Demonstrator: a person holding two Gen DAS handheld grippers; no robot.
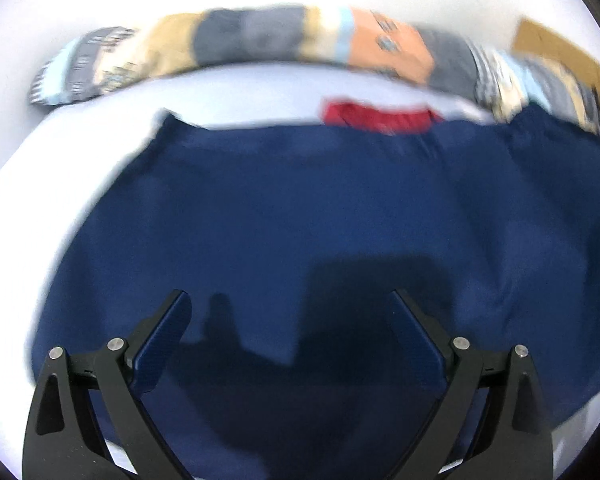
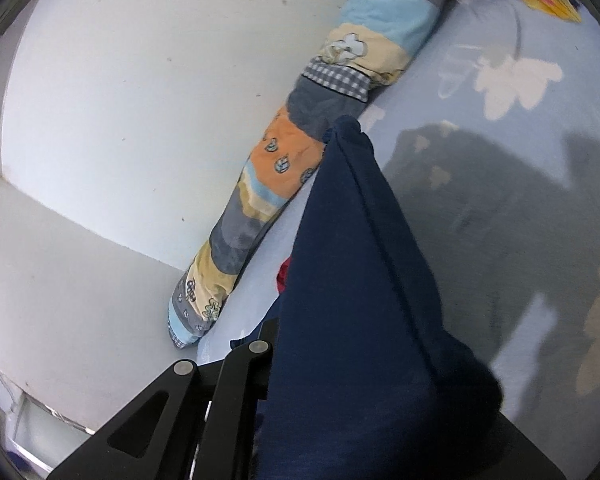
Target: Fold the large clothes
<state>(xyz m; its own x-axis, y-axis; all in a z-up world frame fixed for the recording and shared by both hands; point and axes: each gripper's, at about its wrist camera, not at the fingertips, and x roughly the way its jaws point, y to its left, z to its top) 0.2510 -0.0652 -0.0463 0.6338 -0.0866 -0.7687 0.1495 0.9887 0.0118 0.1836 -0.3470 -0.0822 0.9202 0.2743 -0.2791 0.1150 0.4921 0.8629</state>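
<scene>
Writing: no brand, label or readable lettering shows in either view; the left wrist view is blurred.
Navy garment (image 1: 320,216): large, plain dark blue, soft knit-like cloth, spread flat on the bed directly ahead of and below the left gripper, filling most of that view.
Garment axis, left view: the spread cloth runs widest side to side across the gripper's line, with its far edge straight and a corner at far left.
Garment, right view: the navy garment (image 2: 352,264) is bunched into a long tapering fold that runs away from the right gripper, ending in a rounded tip near the bolster; a seam ridge runs along its length.
Left gripper (image 1: 290,300): black fingers with dark blue pads stand well apart, with nothing between them; it hovers over the cloth and its shadow falls on the fabric just ahead.
Right gripper (image 2: 276,360): only one black finger shows, the cloth drapes over the rest; the jaws are pinched together on the navy fabric.
Red cloth (image 1: 376,114): small red patch at the garment's far edge; its shape is unclear.
Patchwork bolster (image 1: 236,46): long, stuffed roll in grey, cream, orange and pale blue panels, one gingham patch, lying beyond the garment along the wall.
Bedsheet (image 2: 500,88): pale blue, smooth, printed with cream flower-like shapes, to the right of the held fold.
Wall (image 2: 140,80): plain white, scuffed.
</scene>
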